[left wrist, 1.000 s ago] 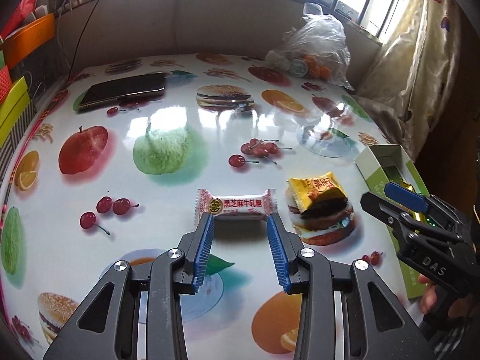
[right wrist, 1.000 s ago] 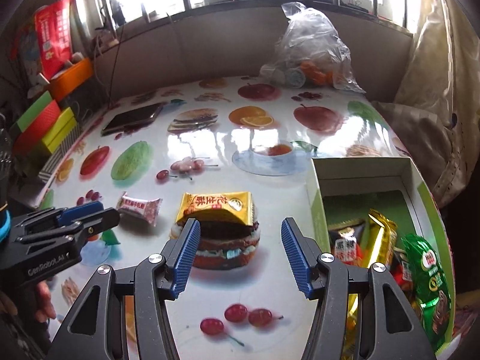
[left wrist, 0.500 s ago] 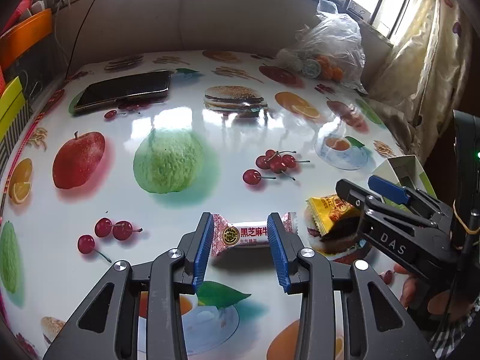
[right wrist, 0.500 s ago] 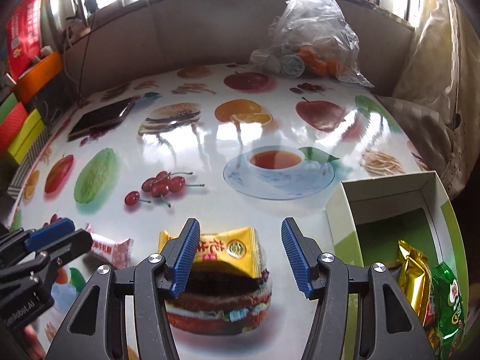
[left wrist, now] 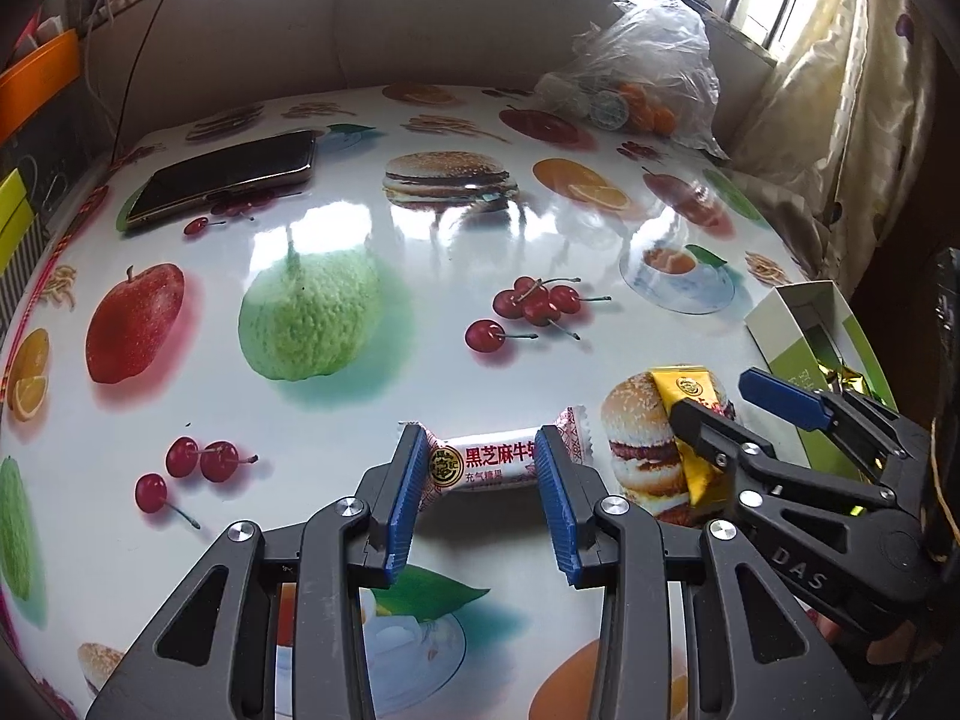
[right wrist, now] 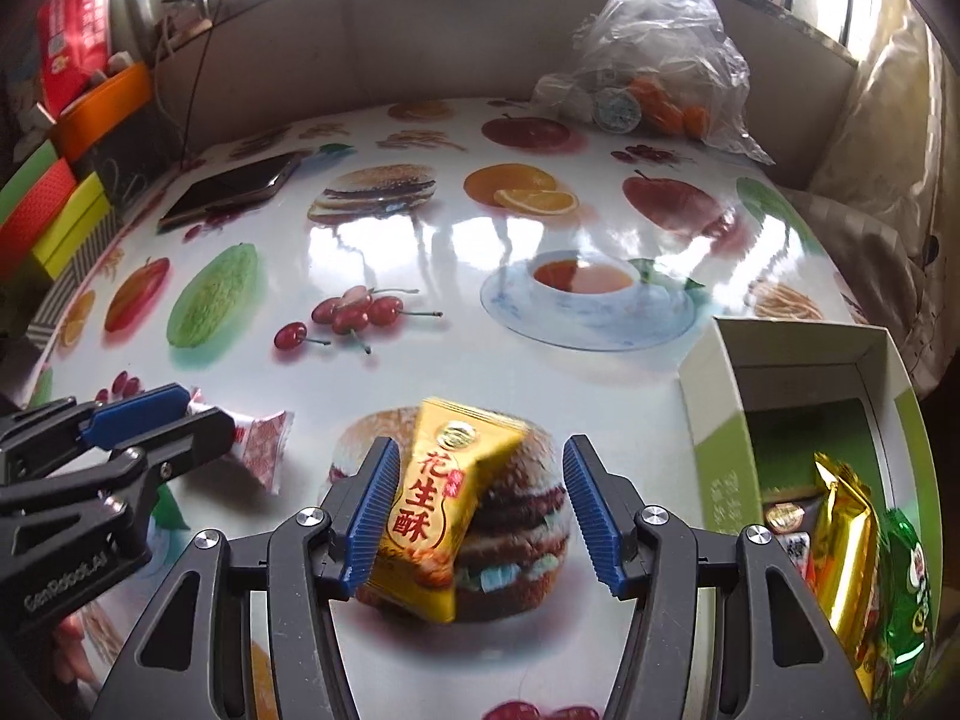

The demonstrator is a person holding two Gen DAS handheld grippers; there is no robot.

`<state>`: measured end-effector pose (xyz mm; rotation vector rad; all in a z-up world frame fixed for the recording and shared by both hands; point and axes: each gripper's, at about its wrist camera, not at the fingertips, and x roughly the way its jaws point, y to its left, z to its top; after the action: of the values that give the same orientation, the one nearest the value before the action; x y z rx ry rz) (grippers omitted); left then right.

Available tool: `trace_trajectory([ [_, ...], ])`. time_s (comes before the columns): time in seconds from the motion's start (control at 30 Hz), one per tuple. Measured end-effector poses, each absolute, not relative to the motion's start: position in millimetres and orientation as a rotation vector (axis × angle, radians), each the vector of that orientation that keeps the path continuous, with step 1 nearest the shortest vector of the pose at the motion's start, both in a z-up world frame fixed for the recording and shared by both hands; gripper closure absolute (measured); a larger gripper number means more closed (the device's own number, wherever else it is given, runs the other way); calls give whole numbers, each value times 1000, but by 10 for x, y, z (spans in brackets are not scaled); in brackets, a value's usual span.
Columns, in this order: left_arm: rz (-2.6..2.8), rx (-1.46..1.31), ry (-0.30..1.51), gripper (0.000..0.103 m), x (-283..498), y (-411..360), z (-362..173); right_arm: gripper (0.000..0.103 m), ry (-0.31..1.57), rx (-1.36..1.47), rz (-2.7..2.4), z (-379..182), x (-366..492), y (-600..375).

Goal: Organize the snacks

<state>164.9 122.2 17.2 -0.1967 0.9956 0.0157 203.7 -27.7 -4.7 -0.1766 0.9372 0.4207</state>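
1. The glossy white counter (left wrist: 372, 420) is printed with fruit, burgers, cherries and a teacup, and it carries everything else in view.
2. A crumpled clear plastic bag (right wrist: 660, 54) holding orange items sits at the counter's far edge, below the window.
3. An open green-and-white cardboard box (right wrist: 714, 420) stands at the right edge of the counter; inside it lie a gold foil packet (right wrist: 846, 546), a green snack packet (right wrist: 906, 594) and a dark wrapped sweet (right wrist: 792, 525).
4. A dark smartphone (left wrist: 225, 180) lies flat on the far left of the counter, well apart from the snacks.
5. The right gripper (right wrist: 477, 516) points steeply down with its blue-padded jaws moderately wide. A yellow peanut-crisp packet with red characters (right wrist: 447, 492) stands tilted between them, resting against the left pad, while a clear gap separates it from the right pad.
6. The left gripper (left wrist: 477, 501) also angles down, its jaws narrower and set on either side of a white-and-pink wrapped sesame candy bar (left wrist: 498, 462) lying on the counter. The pads sit right at the wrapper near both ends; whether they press on it cannot be told.
7. The two snacks lie near each other at the front of the counter, the yellow packet over a printed burger just beside the box.
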Motion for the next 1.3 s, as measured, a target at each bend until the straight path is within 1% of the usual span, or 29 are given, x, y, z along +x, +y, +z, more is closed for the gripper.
trace_trajectory([
  [0.23, -3, -194, 1020, 65, 1592, 1184, 147, 46, 943, -112, 401, -39, 1959, -447],
  [0.53, -31, -120, 983, 65, 1569, 1200, 244, 46, 949, -136, 395, -117, 1976, -419],
  [0.67, -55, -36, 995, 65, 1637, 1153, 210, 46, 954, -167, 387, -125, 1959, -389],
  [0.73, -73, -2, 992, 65, 1666, 1127, 196, 48, 950, -155, 386, -124, 1953, -410],
  [0.93, -112, 40, 998, 65, 1749, 1075, 162, 60, 945, -145, 378, -111, 1966, -447],
  [1.3, -88, 32, 1024, 65, 1845, 1030, 55, 60, 938, -130, 380, -105, 1960, -448],
])
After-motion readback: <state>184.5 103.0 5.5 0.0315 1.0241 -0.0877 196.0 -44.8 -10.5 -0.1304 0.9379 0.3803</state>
